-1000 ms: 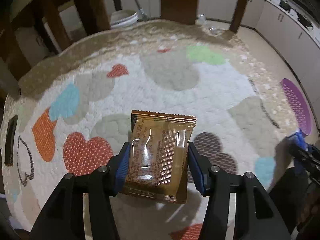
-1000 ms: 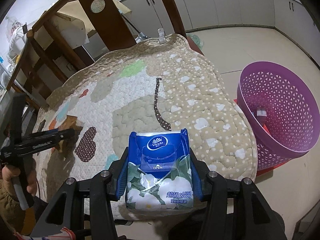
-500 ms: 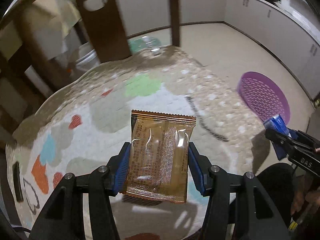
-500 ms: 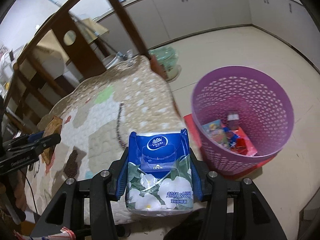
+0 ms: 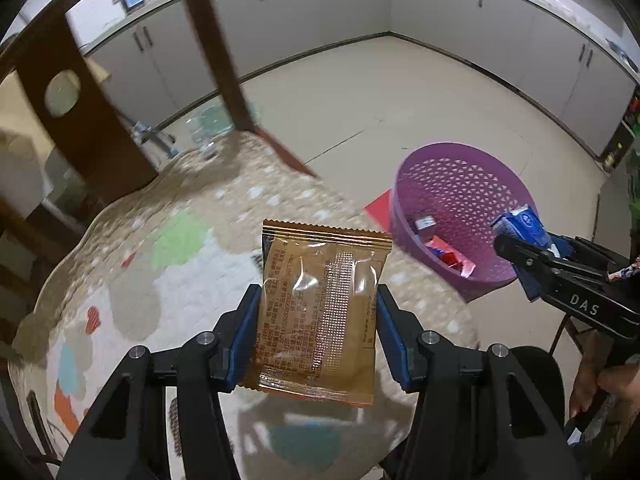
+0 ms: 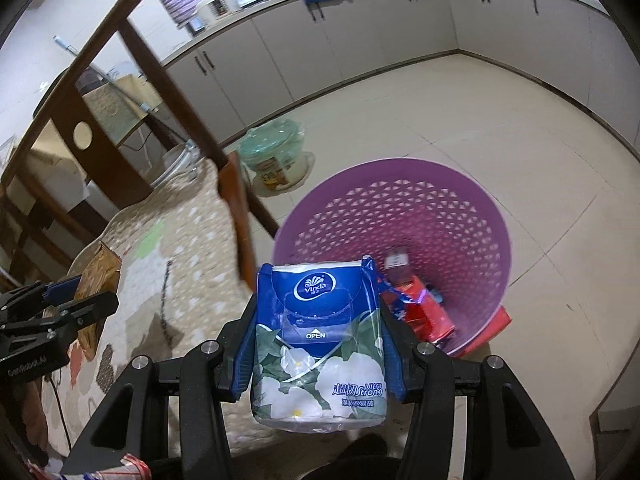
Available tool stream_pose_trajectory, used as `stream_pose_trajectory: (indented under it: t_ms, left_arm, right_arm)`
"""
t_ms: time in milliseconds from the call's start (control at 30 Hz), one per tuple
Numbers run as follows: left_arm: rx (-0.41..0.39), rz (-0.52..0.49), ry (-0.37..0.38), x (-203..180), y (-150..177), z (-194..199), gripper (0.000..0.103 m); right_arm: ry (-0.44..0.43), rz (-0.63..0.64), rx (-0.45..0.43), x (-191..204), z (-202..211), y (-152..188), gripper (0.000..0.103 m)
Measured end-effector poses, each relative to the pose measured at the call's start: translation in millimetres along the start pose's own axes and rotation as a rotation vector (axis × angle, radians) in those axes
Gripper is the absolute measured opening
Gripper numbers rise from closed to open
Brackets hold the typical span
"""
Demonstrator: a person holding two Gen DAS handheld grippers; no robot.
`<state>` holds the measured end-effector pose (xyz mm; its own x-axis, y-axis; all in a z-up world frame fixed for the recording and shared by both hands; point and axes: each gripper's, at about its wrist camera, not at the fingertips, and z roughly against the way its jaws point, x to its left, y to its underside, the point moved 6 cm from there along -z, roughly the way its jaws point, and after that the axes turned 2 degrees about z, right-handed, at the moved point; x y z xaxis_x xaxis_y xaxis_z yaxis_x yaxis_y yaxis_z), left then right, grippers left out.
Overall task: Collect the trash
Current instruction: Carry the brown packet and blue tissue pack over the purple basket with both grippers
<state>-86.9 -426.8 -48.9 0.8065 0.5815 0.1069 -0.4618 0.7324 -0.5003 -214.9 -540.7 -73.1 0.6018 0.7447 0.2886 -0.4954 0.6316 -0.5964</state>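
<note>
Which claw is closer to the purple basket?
Right. The right claw, holding the tissue pack, is at the purple basket rim. The left claw, holding the brown packet, is above the quilt, farther off.

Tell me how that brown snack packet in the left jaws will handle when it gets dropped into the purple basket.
The brown snack packet looks thin and flat, so probably light; it may flutter rather than fall straight. Its glossy film could slip, though the left gripper pinches both side edges. It stands unsupported above the jaws, suggesting some stiffness. The purple basket has a wide mouth.
</note>
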Motion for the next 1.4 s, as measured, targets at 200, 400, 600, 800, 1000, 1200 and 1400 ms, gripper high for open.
stream_pose_trajectory:
  t_ms: [200,400,600,800,1000,1200,1400]
  left_arm:
    - [0.002,-0.041,0.022,-27,-13,-10,0.054]
    - [-0.005,-0.066,0.037,-43,-28,-18,0.054]
    - [0.006,-0.061,0.057,-49,-33,-24,0.054]
    - [0.019,-0.048,0.078,-51,-35,-33,0.054]
    - [0.028,-0.024,0.114,-53,-44,-41,0.054]
    - [0.034,-0.015,0.148,-61,-53,-48,0.054]
    - [0.053,-0.017,0.155,-68,-56,-60,0.054]
  right_arm:
    - [0.005,-0.026,-0.006,-18,-1,-6,0.056]
    - [0.011,-0.051,-0.003,-34,-9,-11,0.056]
    - [0.011,-0.067,-0.007,-38,-10,-13,0.056]
    - [0.024,-0.071,0.0,-39,-15,-12,0.056]
    - [0.042,-0.077,0.005,-41,-21,-15,0.056]
    - [0.053,-0.078,0.005,-42,-26,-18,0.056]
    - [0.061,-0.081,0.013,-44,-31,-15,0.058]
